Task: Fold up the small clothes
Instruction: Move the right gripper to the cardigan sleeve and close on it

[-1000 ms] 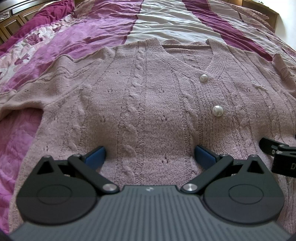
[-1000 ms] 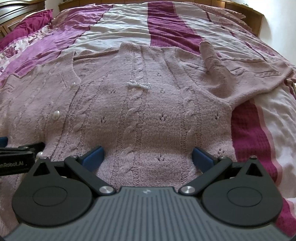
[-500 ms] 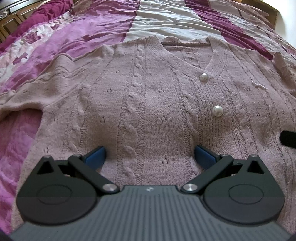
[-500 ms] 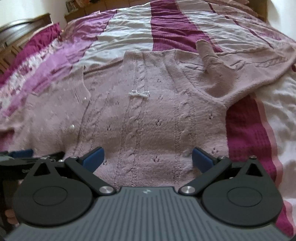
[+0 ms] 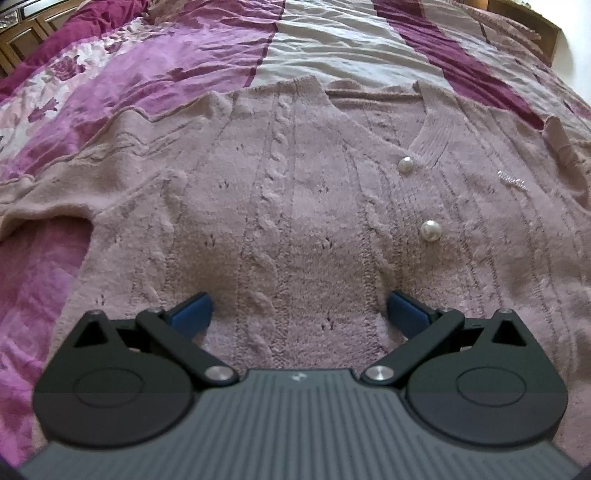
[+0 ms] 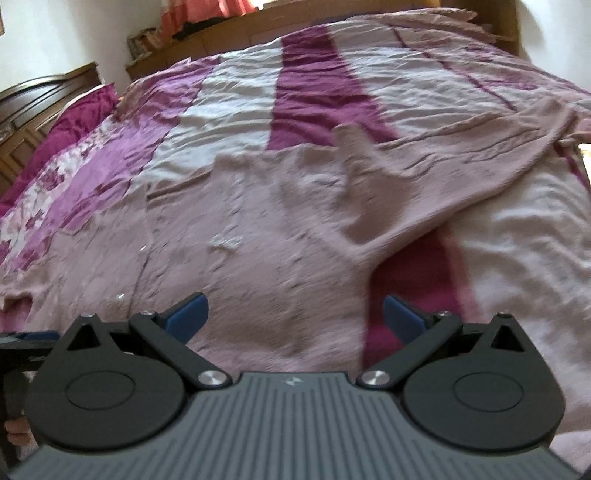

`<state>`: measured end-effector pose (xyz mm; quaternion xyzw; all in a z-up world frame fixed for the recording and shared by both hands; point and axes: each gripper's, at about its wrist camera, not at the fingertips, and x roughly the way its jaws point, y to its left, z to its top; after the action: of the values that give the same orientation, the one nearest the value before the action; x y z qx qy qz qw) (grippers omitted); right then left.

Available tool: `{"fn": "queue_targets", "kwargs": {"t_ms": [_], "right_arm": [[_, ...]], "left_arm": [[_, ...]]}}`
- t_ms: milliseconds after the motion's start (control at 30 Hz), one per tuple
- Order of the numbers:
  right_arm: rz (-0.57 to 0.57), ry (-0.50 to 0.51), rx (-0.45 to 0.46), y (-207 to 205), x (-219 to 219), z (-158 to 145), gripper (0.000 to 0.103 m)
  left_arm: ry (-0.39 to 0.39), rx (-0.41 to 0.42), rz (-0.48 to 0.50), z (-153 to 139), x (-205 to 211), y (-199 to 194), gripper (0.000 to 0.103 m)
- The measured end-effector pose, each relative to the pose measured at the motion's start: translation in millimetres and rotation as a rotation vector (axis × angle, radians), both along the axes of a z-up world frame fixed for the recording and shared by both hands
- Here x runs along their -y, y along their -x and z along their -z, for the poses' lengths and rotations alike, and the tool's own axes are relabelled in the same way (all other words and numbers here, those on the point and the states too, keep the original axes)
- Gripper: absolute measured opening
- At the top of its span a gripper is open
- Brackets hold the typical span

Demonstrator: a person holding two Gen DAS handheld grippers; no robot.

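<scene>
Pink cable-knit cardigan (image 5: 295,206) spread flat, front up, on striped magenta-and-cream bedspread (image 5: 177,74); hem near, neckline far. Two pearl buttons (image 5: 430,230) along placket, right of centre in left view. Left sleeve (image 5: 62,184) stretched out to left, right sleeve (image 6: 461,162) lying out to far right with a raised fold near the shoulder. No fold made yet, judging by the flat layout.

Changed from a second ago: right view swung up and to the right, now blurred, with cardigan's right side edge and bare bedspread between its fingers; headboard (image 6: 332,14) and wall now visible at far end. Right gripper no longer showing at right edge of left view. Left view almost the same, only slightly nearer the fabric. Likely meaning: right side heading toward the right sleeve or side seam for a first fold inward; left staying put near the hem.

Left gripper (image 5: 299,308) low over lower front panel, fingers (image 5: 192,308) spread wide, nothing between them; contact with the knit not certain. Right gripper (image 6: 293,312) tilted upward over right hem area, fingers (image 6: 402,314) also spread wide, holding nothing. Left gripper's body partly seen at near left edge of right view.
</scene>
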<state>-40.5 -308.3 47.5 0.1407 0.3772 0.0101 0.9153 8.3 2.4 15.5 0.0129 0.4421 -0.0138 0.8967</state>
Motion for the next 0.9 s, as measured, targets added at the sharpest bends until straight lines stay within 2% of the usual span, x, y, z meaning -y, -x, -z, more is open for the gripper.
{"fn": "queue_targets", "kwargs": {"t_ms": [267,600,900], "right_arm": [[0.096,-0.038,0.013,-12.5,56.7,1.5,0.103],[0.218,-0.027,0.008,-60.8,119.7,6.8,0.103],[0.289,-0.050,-0.017,-86.4,148.7,23.8,0.103]], "left_arm": [[0.012,0.013,-0.010,-10.6,1.9,2.8,0.103],[-0.008,0.033,-0.071,-18.0,-3.7,0.8,0.103],[-0.026,0.020,-0.104,-16.8,-4.6,-5.6,0.103]]}}
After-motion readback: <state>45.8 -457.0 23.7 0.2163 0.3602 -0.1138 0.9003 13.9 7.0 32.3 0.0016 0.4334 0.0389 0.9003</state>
